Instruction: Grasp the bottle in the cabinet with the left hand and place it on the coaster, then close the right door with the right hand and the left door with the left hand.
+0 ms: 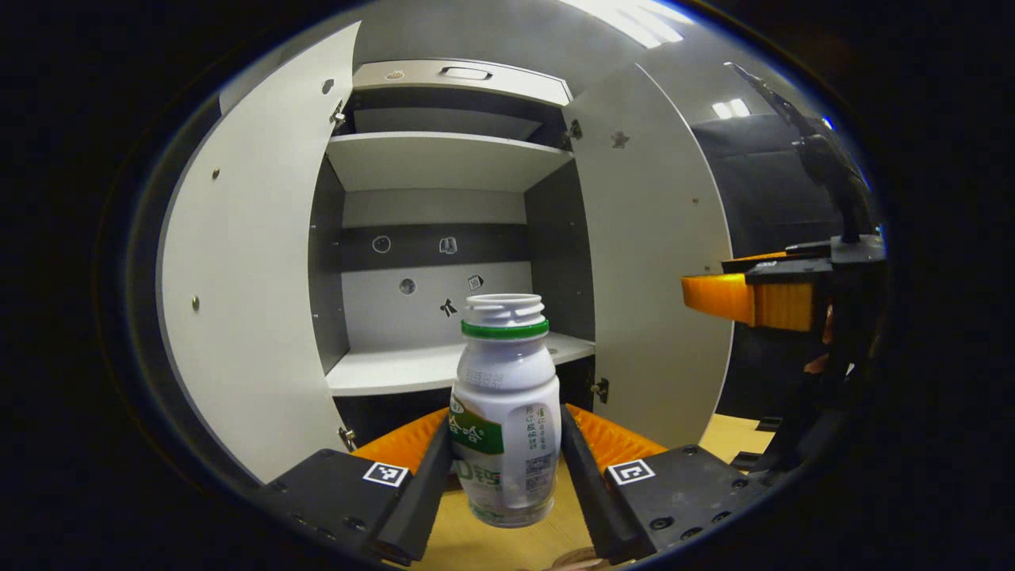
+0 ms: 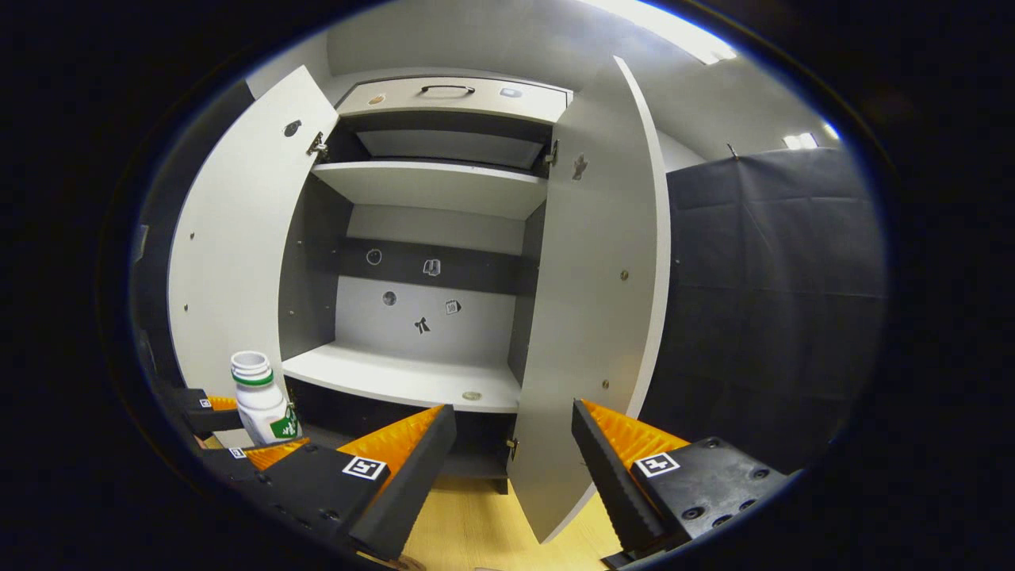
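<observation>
1. Left gripper (image 1: 506, 468): its fingers are clamped on the lower body of the capless white drink bottle (image 1: 505, 412), one on each side, holding it upright above the wooden bench (image 1: 468, 547).
2. The bottle is out in front of the cabinet (image 1: 432, 214), whose left door (image 1: 246, 270) and right door (image 1: 650, 262) both stand wide open.
3. Right gripper (image 2: 514, 468): fingers apart, nothing between them, aimed at the lower edge of the right door (image 2: 591, 317).
4. From the right gripper view, the bottle (image 2: 260, 400) sits low on the left in the left gripper (image 2: 230, 432), before the left door (image 2: 238, 238).
5. The cabinet's lower shelf (image 2: 404, 377) is bare but for a small round mark.
</observation>
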`<action>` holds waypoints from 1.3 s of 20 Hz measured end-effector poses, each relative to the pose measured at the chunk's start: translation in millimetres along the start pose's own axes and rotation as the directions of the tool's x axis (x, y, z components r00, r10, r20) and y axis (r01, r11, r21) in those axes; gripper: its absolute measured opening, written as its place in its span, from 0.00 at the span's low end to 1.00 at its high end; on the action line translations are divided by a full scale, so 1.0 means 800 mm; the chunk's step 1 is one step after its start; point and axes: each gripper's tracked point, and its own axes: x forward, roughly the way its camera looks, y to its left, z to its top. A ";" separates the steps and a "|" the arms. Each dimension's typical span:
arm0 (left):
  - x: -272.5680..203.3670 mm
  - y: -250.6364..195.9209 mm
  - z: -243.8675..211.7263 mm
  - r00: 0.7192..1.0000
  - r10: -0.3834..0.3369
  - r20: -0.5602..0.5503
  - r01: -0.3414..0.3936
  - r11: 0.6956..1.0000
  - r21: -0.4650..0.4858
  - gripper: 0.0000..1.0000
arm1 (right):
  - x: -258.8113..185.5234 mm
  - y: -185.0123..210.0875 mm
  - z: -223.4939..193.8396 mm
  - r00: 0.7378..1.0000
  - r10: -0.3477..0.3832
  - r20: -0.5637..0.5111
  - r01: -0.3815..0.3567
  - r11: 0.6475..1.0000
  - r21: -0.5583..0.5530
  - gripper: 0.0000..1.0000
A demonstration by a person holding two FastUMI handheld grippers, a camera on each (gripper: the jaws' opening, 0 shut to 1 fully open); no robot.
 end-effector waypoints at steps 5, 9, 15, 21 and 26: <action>-0.017 -0.033 -0.104 0.995 0.081 -0.050 -0.084 0.995 -0.059 0.77 | 0.003 -0.001 -0.056 0.999 0.044 -0.018 -0.045 0.998 -0.048 0.98; -0.027 -0.066 -0.147 0.997 0.066 0.031 -0.062 0.990 -0.124 0.77 | -0.006 0.006 -0.109 0.996 0.072 -0.053 -0.074 0.996 -0.051 0.98; -0.024 -0.095 -0.236 0.997 0.070 -0.023 -0.071 0.995 -0.065 0.76 | -0.013 -0.001 -0.179 0.994 0.060 -0.095 -0.054 0.997 0.063 0.98; -0.026 -0.118 -0.277 0.998 0.066 -0.021 -0.067 0.995 -0.069 0.77 | -0.014 -0.017 -0.223 0.992 0.028 -0.126 -0.024 0.999 0.033 0.98; -0.034 -0.113 -0.292 0.995 0.098 -0.024 -0.099 0.993 -0.066 0.77 | -0.024 -0.010 -0.234 0.989 0.060 -0.134 -0.059 0.998 0.012 0.98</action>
